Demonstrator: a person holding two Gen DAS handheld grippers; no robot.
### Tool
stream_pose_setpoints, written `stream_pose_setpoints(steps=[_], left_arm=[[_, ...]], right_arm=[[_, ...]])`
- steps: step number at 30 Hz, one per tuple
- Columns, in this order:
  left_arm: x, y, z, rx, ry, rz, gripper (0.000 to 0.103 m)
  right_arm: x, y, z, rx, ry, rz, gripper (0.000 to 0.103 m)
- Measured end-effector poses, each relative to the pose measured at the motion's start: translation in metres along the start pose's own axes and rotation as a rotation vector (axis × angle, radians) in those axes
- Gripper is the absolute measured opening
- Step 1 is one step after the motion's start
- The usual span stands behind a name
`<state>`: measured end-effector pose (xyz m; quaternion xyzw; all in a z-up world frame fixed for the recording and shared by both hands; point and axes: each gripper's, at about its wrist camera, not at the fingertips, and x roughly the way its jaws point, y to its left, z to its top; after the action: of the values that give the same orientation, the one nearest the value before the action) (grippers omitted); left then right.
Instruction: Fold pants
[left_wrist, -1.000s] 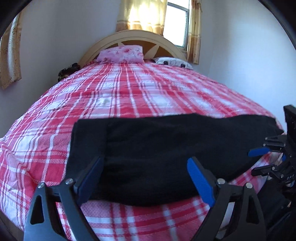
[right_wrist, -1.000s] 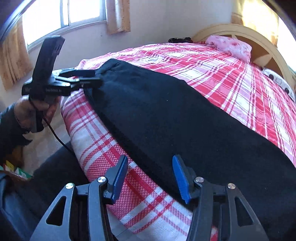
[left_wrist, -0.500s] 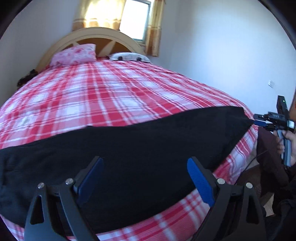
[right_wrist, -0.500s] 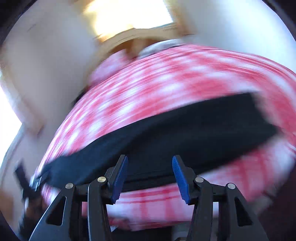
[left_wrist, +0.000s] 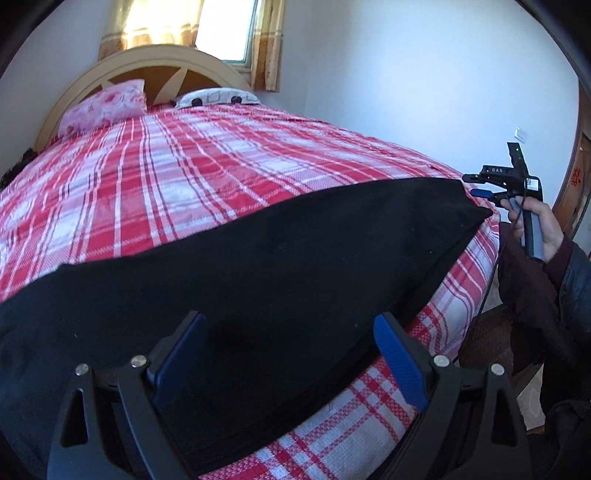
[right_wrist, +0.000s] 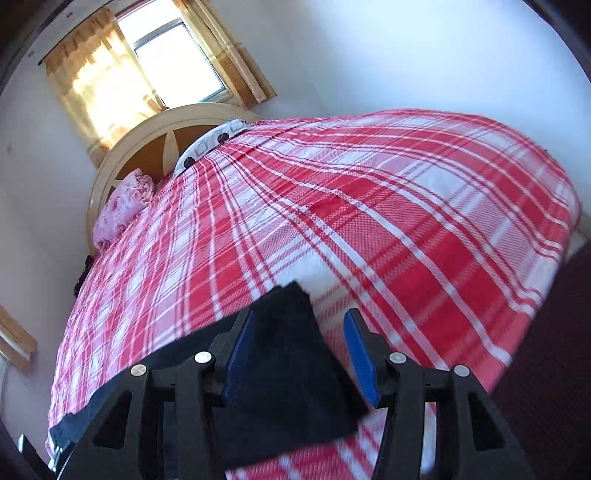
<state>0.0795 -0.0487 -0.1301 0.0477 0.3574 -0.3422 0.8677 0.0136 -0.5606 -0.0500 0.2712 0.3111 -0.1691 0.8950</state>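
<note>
Black pants (left_wrist: 277, 258) lie stretched flat along the near edge of a red plaid bed (left_wrist: 221, 166). My left gripper (left_wrist: 288, 332) hovers open over their middle, blue pads wide apart and nothing pinched. At the far right end of the pants a hand (left_wrist: 543, 225) holds my right gripper (left_wrist: 484, 186). In the right wrist view, the narrow end of the pants (right_wrist: 288, 369) lies below and between the right gripper's (right_wrist: 299, 321) blue pads. A clear gap shows on the right side, so it is open.
A pink pillow (left_wrist: 103, 105) and a white patterned pillow (left_wrist: 214, 98) rest against the curved headboard (left_wrist: 155, 62) under a curtained window. A white wall runs along the bed's right side. The person's dark sleeve (left_wrist: 576, 280) stands past the bed's right corner.
Both views have swung. My left gripper slid right along the pants. My right gripper travelled to the pants' far end and rolled to face the headboard. Both stayed open.
</note>
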Motion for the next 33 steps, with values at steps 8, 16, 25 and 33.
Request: stream_pose_setpoints(steps=[8,16,25,33], left_arm=[[0.005,-0.003,-0.005,0.010,0.004,0.011,0.094],[0.008,-0.006,-0.006,0.016,0.001,0.029,0.097],[0.000,-0.010,-0.008,0.025,-0.018,0.028,0.097],[-0.003,-0.011,-0.014,0.013,-0.043,0.037,0.097]], right_arm=[[0.031,0.015,0.001,-0.079,0.031,0.045,0.007],[0.019,0.035,0.014,-0.161,-0.073,-0.017,0.006],[-0.014,0.029,-0.005,-0.150,-0.064,-0.112,0.063],[-0.033,0.058,-0.101,-0.010,0.212,0.289,0.051]])
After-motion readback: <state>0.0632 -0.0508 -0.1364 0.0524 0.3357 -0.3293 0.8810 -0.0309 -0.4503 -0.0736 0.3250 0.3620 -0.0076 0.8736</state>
